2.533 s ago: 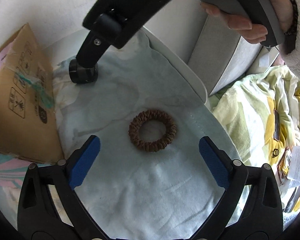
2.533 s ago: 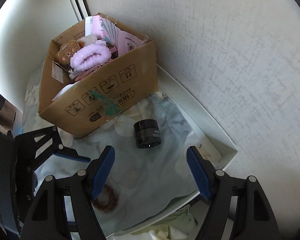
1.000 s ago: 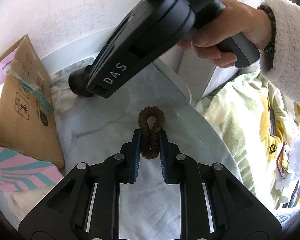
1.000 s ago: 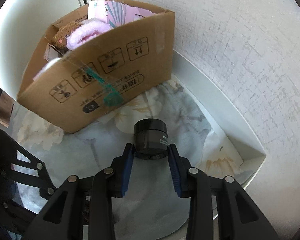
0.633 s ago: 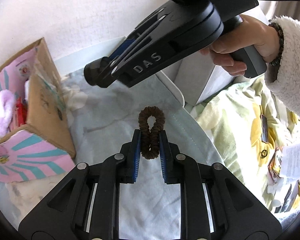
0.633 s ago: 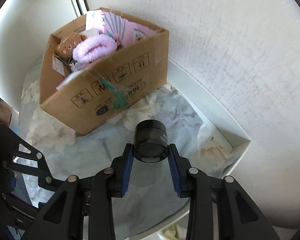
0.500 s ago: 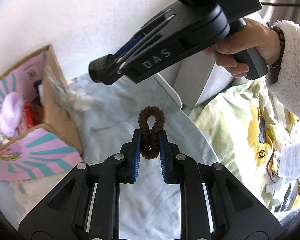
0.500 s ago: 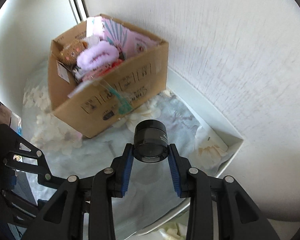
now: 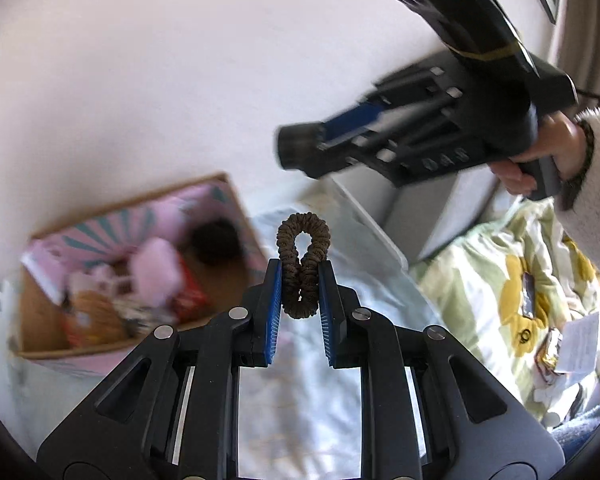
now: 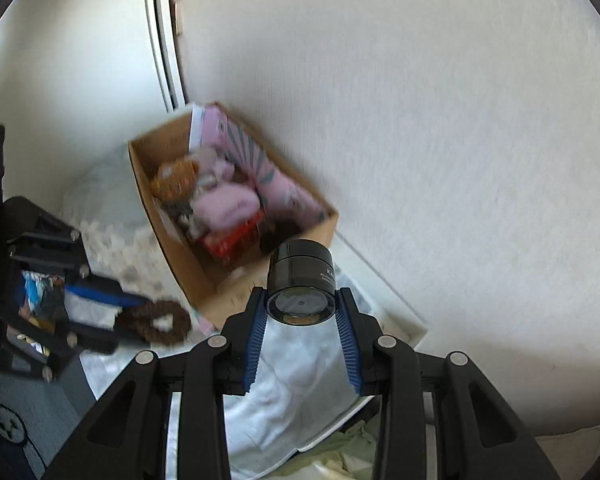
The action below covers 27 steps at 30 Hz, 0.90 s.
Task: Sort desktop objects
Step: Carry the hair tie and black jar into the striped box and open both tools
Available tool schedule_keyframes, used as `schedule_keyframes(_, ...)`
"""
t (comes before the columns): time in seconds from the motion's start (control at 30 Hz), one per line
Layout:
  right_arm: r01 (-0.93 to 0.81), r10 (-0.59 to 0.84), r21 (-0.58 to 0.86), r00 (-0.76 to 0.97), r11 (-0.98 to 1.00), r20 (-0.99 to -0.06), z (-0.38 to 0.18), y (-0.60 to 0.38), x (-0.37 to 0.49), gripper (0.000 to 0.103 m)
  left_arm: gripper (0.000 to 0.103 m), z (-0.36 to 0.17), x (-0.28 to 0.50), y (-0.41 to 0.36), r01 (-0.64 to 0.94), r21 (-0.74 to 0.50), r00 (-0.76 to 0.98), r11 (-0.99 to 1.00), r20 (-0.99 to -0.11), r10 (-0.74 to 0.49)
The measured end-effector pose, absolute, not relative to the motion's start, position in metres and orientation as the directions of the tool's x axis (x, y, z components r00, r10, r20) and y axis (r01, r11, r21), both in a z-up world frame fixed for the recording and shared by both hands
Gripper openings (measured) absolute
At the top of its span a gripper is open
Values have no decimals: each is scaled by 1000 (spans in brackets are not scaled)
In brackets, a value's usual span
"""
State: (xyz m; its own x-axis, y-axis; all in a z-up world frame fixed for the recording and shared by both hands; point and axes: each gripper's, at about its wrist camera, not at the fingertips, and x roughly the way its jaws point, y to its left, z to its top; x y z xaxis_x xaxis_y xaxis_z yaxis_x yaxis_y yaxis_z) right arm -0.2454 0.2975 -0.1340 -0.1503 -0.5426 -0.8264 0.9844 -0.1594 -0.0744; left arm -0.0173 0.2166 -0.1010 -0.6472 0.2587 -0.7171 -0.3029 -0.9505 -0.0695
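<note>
Left claw (image 9: 300,292) clamped on brown scrunchie (image 9: 303,264), right claw (image 10: 300,312) clamped on black jar (image 10: 301,278), cardboard box (image 10: 172,248) below.

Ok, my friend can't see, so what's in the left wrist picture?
The left gripper pinches a brown scrunchie above a box of things. A hand holds the right gripper with a black jar.
</note>
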Motion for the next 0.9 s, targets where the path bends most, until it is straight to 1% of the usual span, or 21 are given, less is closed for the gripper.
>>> schedule_keyframes(0.3,983,-592,-39,-140,-181,-794,-113,242,-216,32,15,-73,-47,119,-144,-70,-675,-987,-722,150)
schedule_keyframes(0.37,977,-597,-23,-148,-213,-789,-116,229,-212,32,15,-76,-58,99,-86,-54,-669,-995,-737,98)
schedule_keyframes(0.43,961,-596,-5,-177,-278,-783,-122,216,-210,32,15,-81,-66,82,-28,-14,-666,-1000,-745,29)
schedule_keyframes(0.5,935,-587,25,-202,-355,-784,-132,206,-209,32,16,-88,-74,69,3,6,-657,-1000,-753,-6)
schedule_keyframes(0.7,851,-523,77,-245,-519,-816,-171,182,-198,32,15,-129,-101,41,39,-27,-564,-999,-826,0)
schedule_keyframes(0.9,795,-512,132,-244,-592,-824,-197,173,-183,32,15,-160,-109,24,22,-53,-500,-998,-865,35)
